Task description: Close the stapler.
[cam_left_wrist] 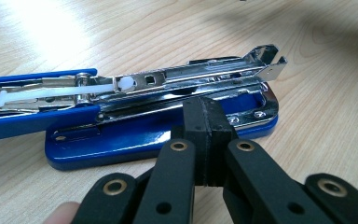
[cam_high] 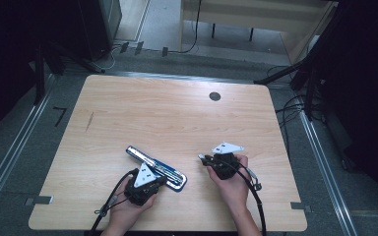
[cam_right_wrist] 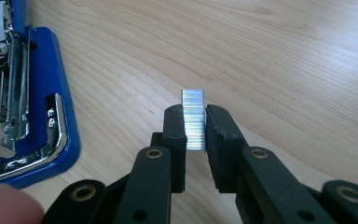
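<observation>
The blue stapler (cam_high: 156,167) lay opened flat on the pale wood-grain table (cam_high: 177,113), its chrome magazine channel (cam_left_wrist: 191,77) bared with a white plastic pusher inside, so by my read the opening was done and the loading was left. The right gripper (cam_right_wrist: 195,126) pinched a small ribbed, silvery strip of staples (cam_right_wrist: 193,116) just beside the stapler's glossy base. The left gripper (cam_left_wrist: 208,140) had its matte black jaws pressed together on nothing, right at that base's edge.
</observation>
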